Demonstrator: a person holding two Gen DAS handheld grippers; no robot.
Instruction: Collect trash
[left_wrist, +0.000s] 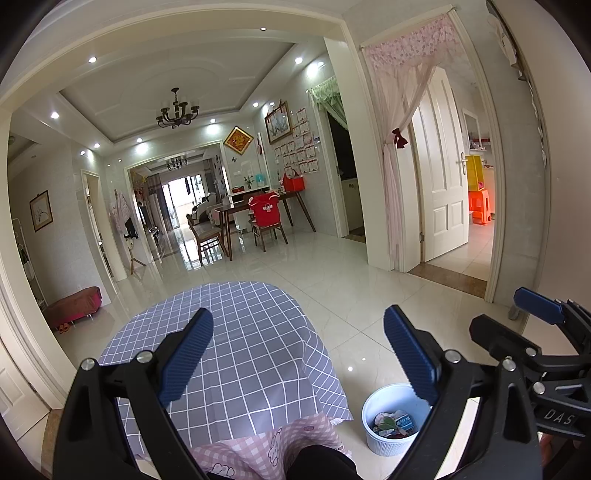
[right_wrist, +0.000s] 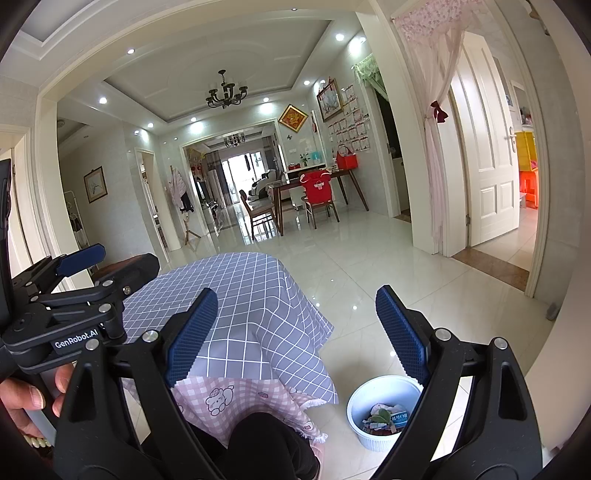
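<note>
A white ribbed trash bin (left_wrist: 384, 439) stands on the floor to the right of a small table; it also shows in the right wrist view (right_wrist: 373, 402). Crumpled wrappers and scraps (left_wrist: 393, 422) lie inside it, seen too in the right wrist view (right_wrist: 384, 419). My left gripper (left_wrist: 299, 354) is open and empty, held above the table with the grey checked cloth (left_wrist: 240, 332). My right gripper (right_wrist: 295, 332) is open and empty, above the table's right edge (right_wrist: 258, 295). Each gripper shows at the edge of the other's view: the right one (left_wrist: 517, 332) and the left one (right_wrist: 92, 269).
A pink checked cloth (right_wrist: 229, 398) hangs under the grey one at the near side. The person's dark-clad knee (right_wrist: 266, 443) is at the bottom. Glossy tile floor (left_wrist: 351, 288) stretches toward a dining table with chairs (left_wrist: 258, 218). A curtained doorway (left_wrist: 443, 184) is at the right.
</note>
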